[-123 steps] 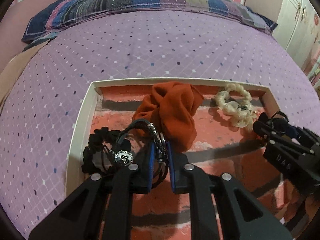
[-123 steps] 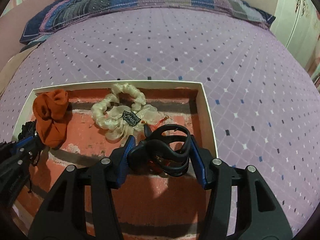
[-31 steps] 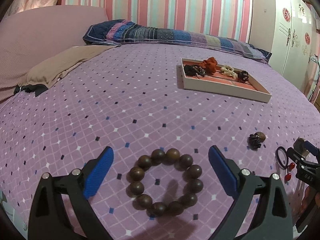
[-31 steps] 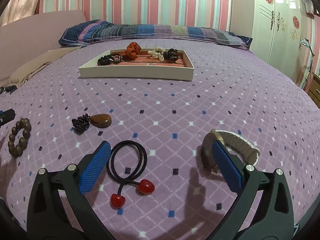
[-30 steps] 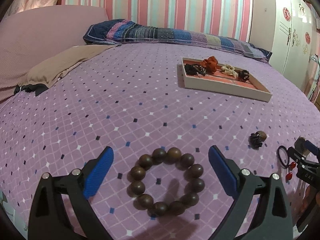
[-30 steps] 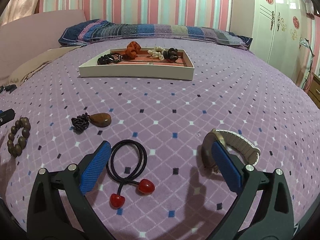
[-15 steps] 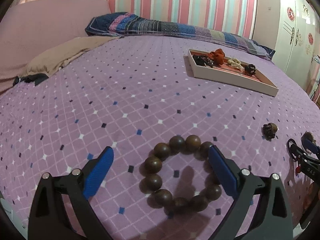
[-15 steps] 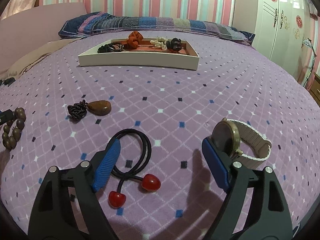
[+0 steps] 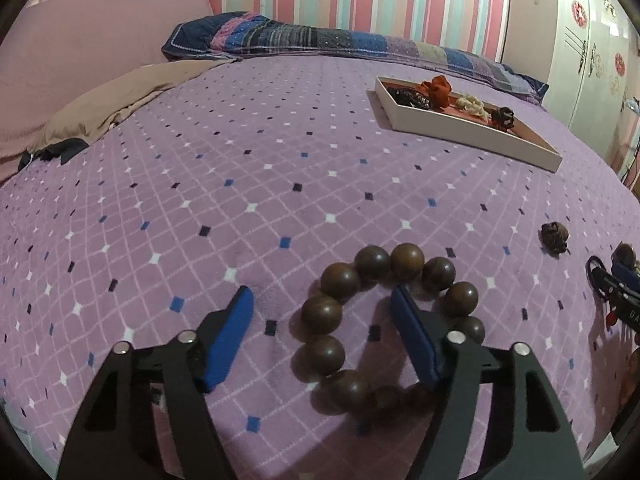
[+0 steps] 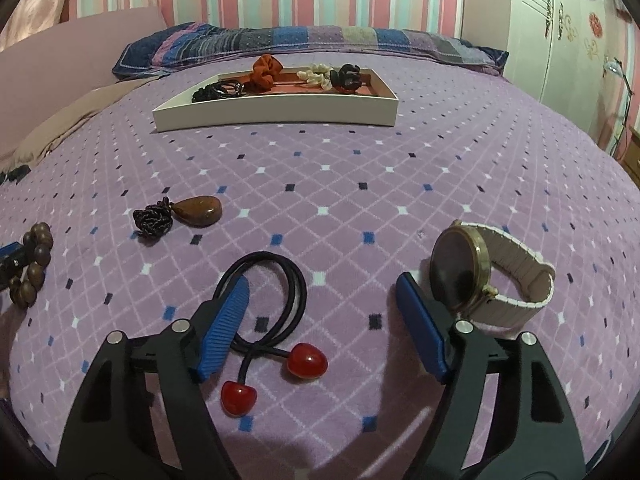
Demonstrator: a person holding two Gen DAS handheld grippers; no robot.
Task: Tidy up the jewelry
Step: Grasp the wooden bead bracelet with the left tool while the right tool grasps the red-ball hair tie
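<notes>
A bracelet of brown wooden beads lies on the purple bedspread. My left gripper is low over it with its jaws closing. Its right finger stands inside the ring, and the ring's left side lies between the pads without being pressed. A black hair tie with two red cherries lies under my right gripper, whose jaws are also closing. The left finger covers the loop's left edge, and the rest of the loop lies untouched in the gap. A white-strapped watch stands just outside the right finger.
A white tray holding scrunchies and a black claw clip sits far up the bed, also seen as the tray at upper right. A brown pendant on a dark cord lies between the two grippers. Pillows and a wardrobe are behind.
Both pairs of jaws have narrowed. The left gripper sank toward the bead bracelet, and its right finger now stands inside the ring. The right gripper drew closer to the hair tie.
</notes>
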